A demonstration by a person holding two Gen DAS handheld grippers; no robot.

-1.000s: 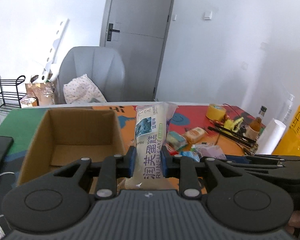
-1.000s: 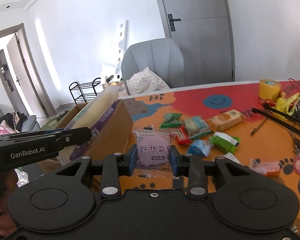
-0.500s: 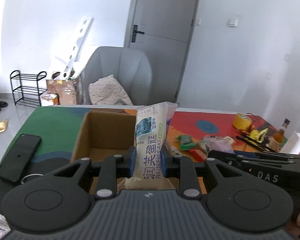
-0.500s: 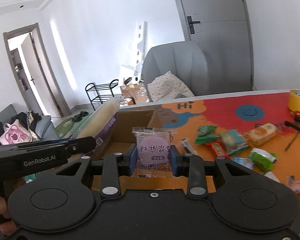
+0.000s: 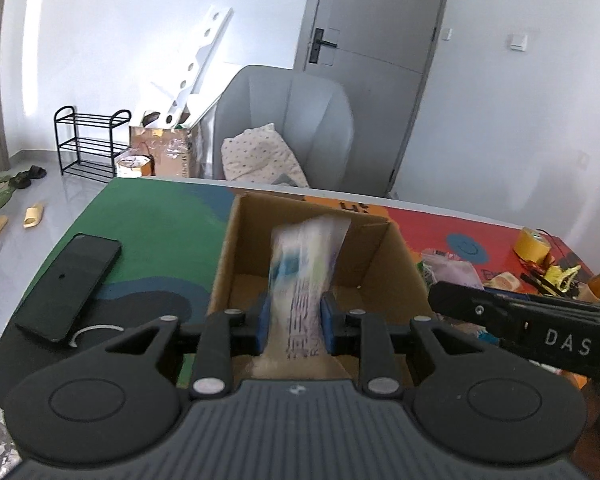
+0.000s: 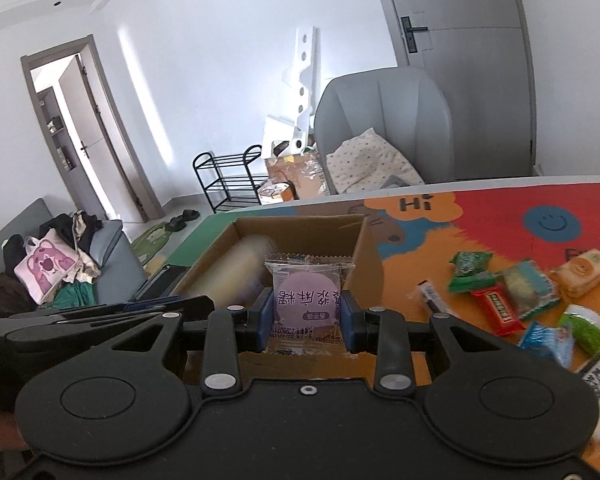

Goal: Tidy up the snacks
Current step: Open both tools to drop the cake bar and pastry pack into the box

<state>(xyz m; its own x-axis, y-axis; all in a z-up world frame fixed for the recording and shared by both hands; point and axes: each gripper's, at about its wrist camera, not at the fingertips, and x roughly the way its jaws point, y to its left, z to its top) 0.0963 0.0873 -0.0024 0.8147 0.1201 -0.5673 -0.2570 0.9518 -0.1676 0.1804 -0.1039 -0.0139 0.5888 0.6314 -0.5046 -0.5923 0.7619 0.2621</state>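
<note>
Blue-padded left tongs (image 5: 293, 326) clamp a cake packet (image 5: 302, 280); right tongs (image 6: 306, 317) clamp a purple snack (image 6: 306, 300).

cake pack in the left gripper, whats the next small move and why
Probably open the left gripper and let the cake pack drop. It already hangs over the open cardboard box, tilting into it, and the box floor below looks bare. The right gripper waits alongside with a purple snack packet.

"DAS" is printed in white on the black right gripper (image 5: 540, 330) at the right edge of the left wrist view. "Hi" is written on the colourful table mat (image 6: 500, 236), upper right of the right wrist view. Upside-down Chinese characters and a date code are printed on the purple snack packet (image 6: 306, 300) at centre.
</note>
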